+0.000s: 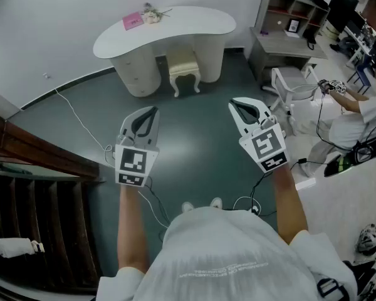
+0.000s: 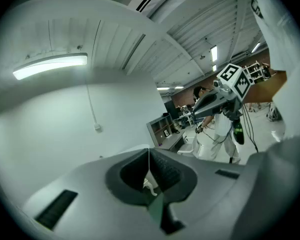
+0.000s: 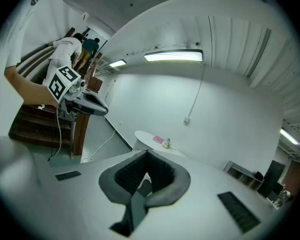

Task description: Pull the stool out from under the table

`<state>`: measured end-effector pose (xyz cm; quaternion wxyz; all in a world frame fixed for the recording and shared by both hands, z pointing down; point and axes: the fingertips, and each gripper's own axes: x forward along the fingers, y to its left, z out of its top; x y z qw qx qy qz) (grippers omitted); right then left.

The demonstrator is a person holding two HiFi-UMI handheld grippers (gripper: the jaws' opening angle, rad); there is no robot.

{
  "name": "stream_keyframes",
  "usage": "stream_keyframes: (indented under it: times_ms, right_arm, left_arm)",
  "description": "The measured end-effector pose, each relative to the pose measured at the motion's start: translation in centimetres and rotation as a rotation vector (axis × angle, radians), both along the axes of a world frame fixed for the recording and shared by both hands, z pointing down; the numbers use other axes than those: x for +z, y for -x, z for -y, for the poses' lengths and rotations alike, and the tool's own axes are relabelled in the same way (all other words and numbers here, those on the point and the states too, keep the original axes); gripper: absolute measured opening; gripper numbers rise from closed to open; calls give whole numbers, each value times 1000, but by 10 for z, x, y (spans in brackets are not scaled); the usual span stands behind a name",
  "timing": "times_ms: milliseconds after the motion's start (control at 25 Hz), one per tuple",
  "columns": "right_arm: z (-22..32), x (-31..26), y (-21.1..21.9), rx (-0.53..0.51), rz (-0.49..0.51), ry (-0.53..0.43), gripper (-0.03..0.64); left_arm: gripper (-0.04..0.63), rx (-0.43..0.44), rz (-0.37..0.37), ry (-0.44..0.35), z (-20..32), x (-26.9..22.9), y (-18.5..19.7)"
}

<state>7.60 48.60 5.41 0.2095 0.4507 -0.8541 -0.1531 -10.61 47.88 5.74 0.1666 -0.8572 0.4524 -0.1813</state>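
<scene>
A cream stool point(image 1: 183, 68) with curved legs stands tucked under the white curved table point(image 1: 194, 24) at the far wall. Both grippers hover over the grey floor, well short of it and apart from it. My left gripper point(image 1: 151, 110) is shut with nothing in it. My right gripper point(image 1: 234, 103) is also shut and empty. In the left gripper view the jaws point(image 2: 149, 151) meet in a thin line, and one stool leg point(image 2: 150, 186) shows just behind them. In the right gripper view the closed jaws point(image 3: 147, 153) point toward the table point(image 3: 151, 140).
A pink book point(image 1: 133, 21) and flowers point(image 1: 151, 14) lie on the table. A grey shelved desk point(image 1: 288, 42) and a white chair point(image 1: 292, 84) stand at the right, near a seated person point(image 1: 363, 121). A wooden staircase point(image 1: 31, 168) fills the left. Cables point(image 1: 81, 125) trail across the floor.
</scene>
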Motion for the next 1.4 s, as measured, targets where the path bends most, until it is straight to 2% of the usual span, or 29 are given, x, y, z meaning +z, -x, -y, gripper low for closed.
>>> stream_keyframes:
  times_ms: [320, 520, 680, 920, 1160, 1400]
  right_arm:
    - [11, 7, -43, -44, 16, -10, 15]
    - [19, 19, -60, -96, 105, 34, 15]
    - [31, 19, -67, -115, 167, 54, 15]
    - [60, 31, -74, -109, 159, 78, 15]
    - [118, 41, -76, -87, 157, 83, 15]
    - [204, 54, -60, -94, 141, 78, 15]
  left_arm:
    - [18, -24, 20, 5, 7, 8, -52]
    - [18, -53, 37, 22, 8, 18, -73]
    - [18, -68, 44, 50, 16, 27, -82]
    - [18, -79, 47, 89, 40, 45, -84]
    - [18, -91, 32, 127, 91, 61, -74]
    - [18, -98, 10, 179, 186, 85, -58]
